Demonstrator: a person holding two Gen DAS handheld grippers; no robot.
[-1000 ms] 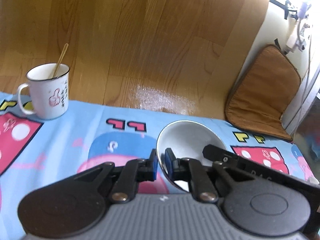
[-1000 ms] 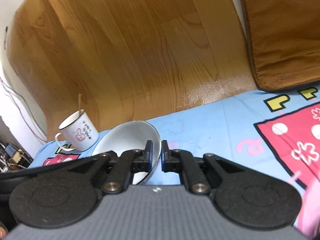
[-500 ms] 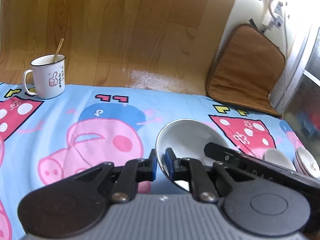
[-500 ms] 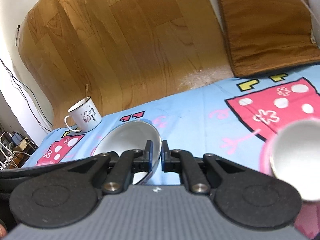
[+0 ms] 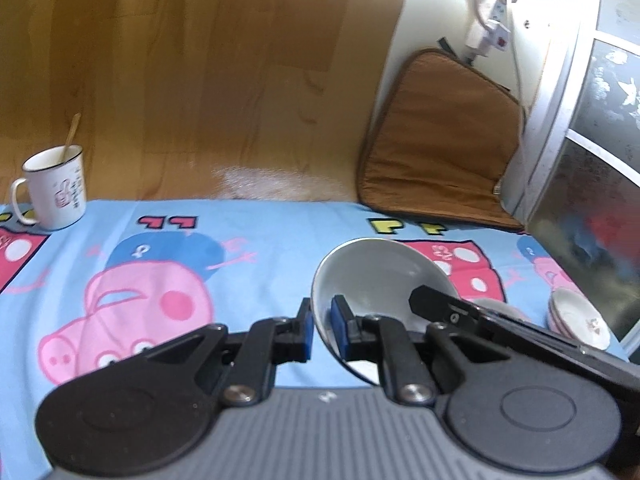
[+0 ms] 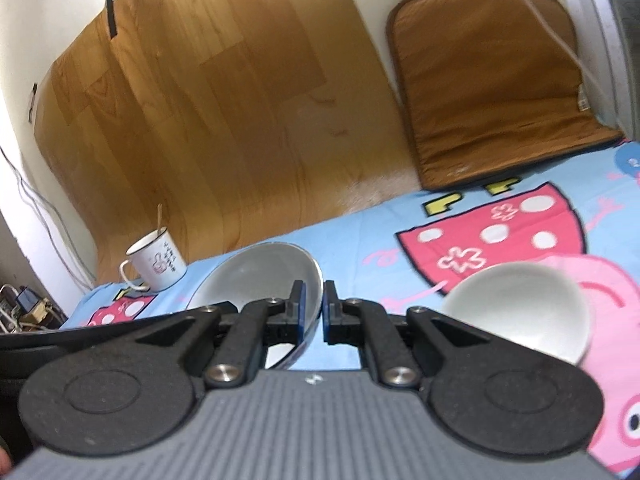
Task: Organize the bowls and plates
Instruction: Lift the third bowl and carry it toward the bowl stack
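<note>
Both grippers hold one large white bowl [image 5: 380, 272] above the cartoon tablecloth. My left gripper [image 5: 322, 330] is shut on its left rim. My right gripper [image 6: 311, 312] is shut on its right rim; the bowl shows in the right wrist view [image 6: 256, 276] too. A smaller white bowl [image 6: 520, 312] stands on the cloth to the right, just below and beside the held bowl. A stack of small white plates [image 5: 580, 320] sits at the far right, near the table's edge.
A white enamel mug [image 5: 54, 192] with a stick in it stands at the back left, also in the right wrist view [image 6: 156, 264]. A brown cushion [image 5: 440, 140] leans against the wall at the back right. A wood-pattern sheet [image 6: 220, 120] covers the wall.
Both grippers have carried the large bowl to the right across the cloth. The small bowl and the plate stack have come closer and larger in view; the mug has dropped further to the left.
</note>
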